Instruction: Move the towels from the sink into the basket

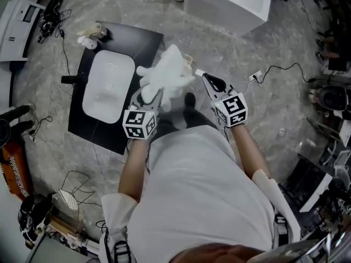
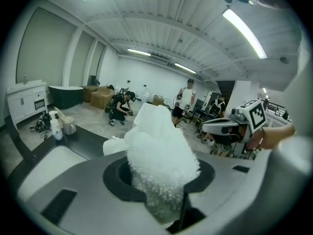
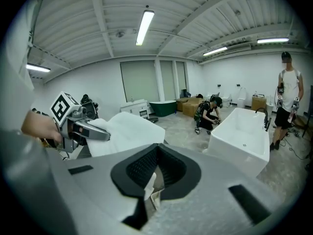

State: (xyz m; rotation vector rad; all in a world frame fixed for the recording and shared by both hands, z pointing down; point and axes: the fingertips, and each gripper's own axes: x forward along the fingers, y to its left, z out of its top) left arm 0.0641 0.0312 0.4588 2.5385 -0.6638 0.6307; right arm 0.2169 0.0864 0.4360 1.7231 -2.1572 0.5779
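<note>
A fluffy white towel (image 1: 164, 74) hangs above the floor to the right of the black counter, with my left gripper (image 1: 151, 96) shut on it. In the left gripper view the towel (image 2: 161, 151) bulges up out of the jaws of that gripper (image 2: 164, 197). The white sink (image 1: 108, 84) shows no towel inside. My right gripper (image 1: 201, 75) points at the towel's right edge with its jaws closed. A thin pale scrap (image 3: 149, 192) is pinched in the right gripper (image 3: 151, 185); whether it belongs to the towel I cannot tell. No basket is visible.
The black counter (image 1: 140, 43) carries bottles (image 1: 90, 34) at its far end. A white bathtub (image 1: 227, 1) stands ahead on the right. Cables (image 1: 279, 67) trail over the grey floor, and gear lines both sides. Several people (image 2: 122, 109) work in the background.
</note>
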